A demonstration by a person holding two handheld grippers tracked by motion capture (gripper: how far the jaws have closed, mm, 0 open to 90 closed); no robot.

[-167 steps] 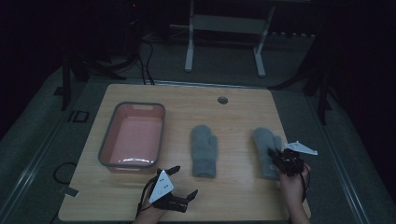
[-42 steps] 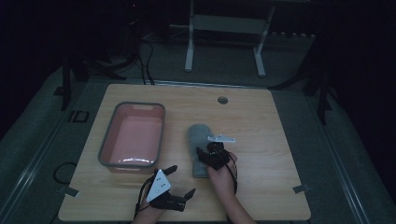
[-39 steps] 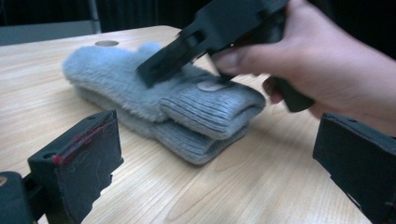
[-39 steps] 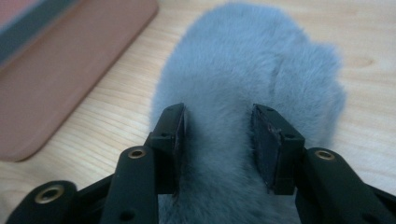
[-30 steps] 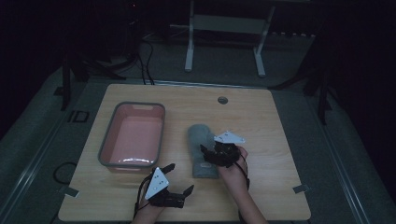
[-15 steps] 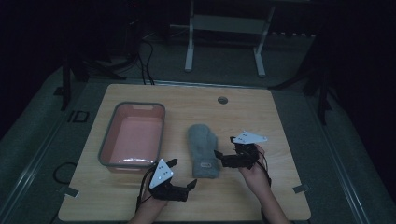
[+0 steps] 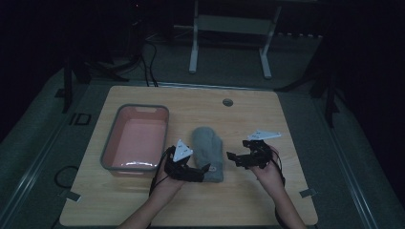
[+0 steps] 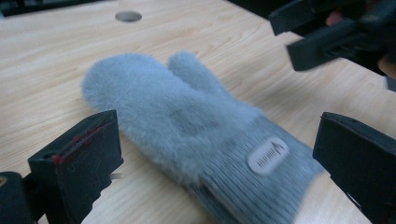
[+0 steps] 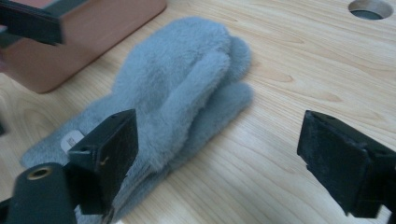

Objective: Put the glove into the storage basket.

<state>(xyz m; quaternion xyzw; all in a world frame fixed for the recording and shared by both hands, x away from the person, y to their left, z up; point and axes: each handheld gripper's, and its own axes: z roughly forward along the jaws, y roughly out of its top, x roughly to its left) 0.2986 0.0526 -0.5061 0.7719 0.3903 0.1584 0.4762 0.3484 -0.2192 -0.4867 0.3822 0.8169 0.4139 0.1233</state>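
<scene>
Wooden table (image 7: 286,124): two stacked mittens (image 7: 208,151), one tub (image 7: 136,138), both tongs (image 7: 203,169) (image 7: 232,157) wide open, empty.

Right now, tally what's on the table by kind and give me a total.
Grey fluffy mittens, stacked one on the other: 2
Pink tub with a grey rim: 1
Hand-held grippers: 2, left gripper and right gripper
Total: 5

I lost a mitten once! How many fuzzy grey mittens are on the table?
2, stacked in one pile: the top mitten lies on the bottom mitten, beside the pink tub.
</scene>
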